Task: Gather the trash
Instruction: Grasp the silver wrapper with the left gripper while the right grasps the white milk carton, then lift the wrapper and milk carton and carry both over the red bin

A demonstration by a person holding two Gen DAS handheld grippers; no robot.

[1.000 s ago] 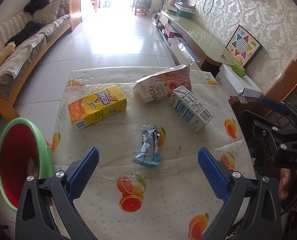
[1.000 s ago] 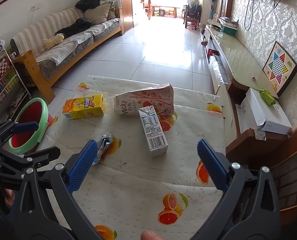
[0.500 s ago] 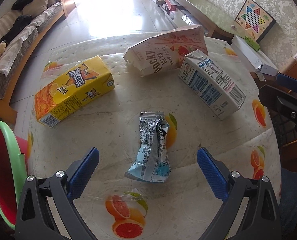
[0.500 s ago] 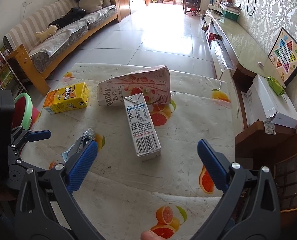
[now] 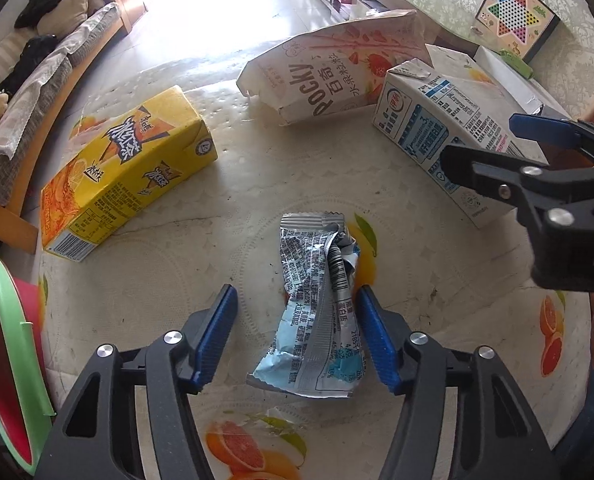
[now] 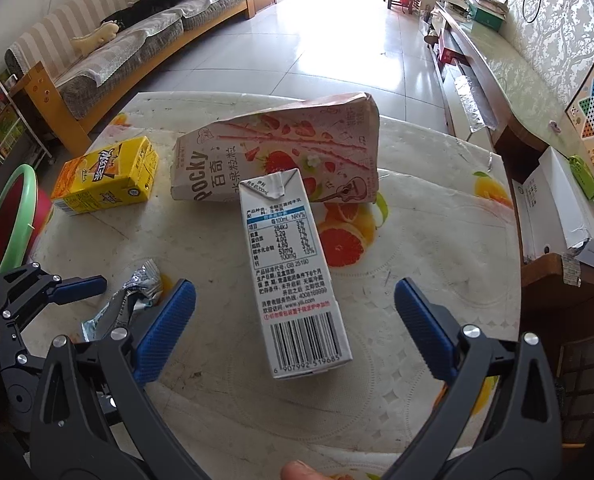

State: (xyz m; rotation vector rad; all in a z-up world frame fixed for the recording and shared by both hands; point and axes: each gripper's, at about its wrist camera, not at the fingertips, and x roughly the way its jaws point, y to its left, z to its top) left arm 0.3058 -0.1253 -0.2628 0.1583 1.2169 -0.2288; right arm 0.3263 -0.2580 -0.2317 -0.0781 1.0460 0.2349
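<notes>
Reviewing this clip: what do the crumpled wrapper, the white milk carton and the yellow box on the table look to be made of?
Crumpled wrapper: thin metallised plastic film, going by its silvery shine, sharp creases and serrated end seals. White milk carton: coated paperboard, probably; smooth printed faces with a folded, glued top flap. Yellow box: likely the same coated paperboard drink carton, with glossy print and crisp folded edges.

Left hand-held gripper [image 5: 297,334]: jaws just been closing, crumpled silver-blue wrapper [image 5: 317,312] between them; right blue pad touching its edge, left pad apart (gap showing).
Desk [image 5: 257,184]: pale cover w/ orange-fruit print.
Yellow drink carton [image 5: 125,172]: lying flat, upper left.
Pocky bag [image 5: 337,72]: far side, beside blue-white milk carton [image 5: 437,124].
Right hand-held gripper [image 5: 513,142]: at right edge, over milk carton; state unclear.
Green-rimmed red bin [image 5: 1,352]: left edge, beside desk.
Sofa [image 5: 37,80]: upper left.
</notes>
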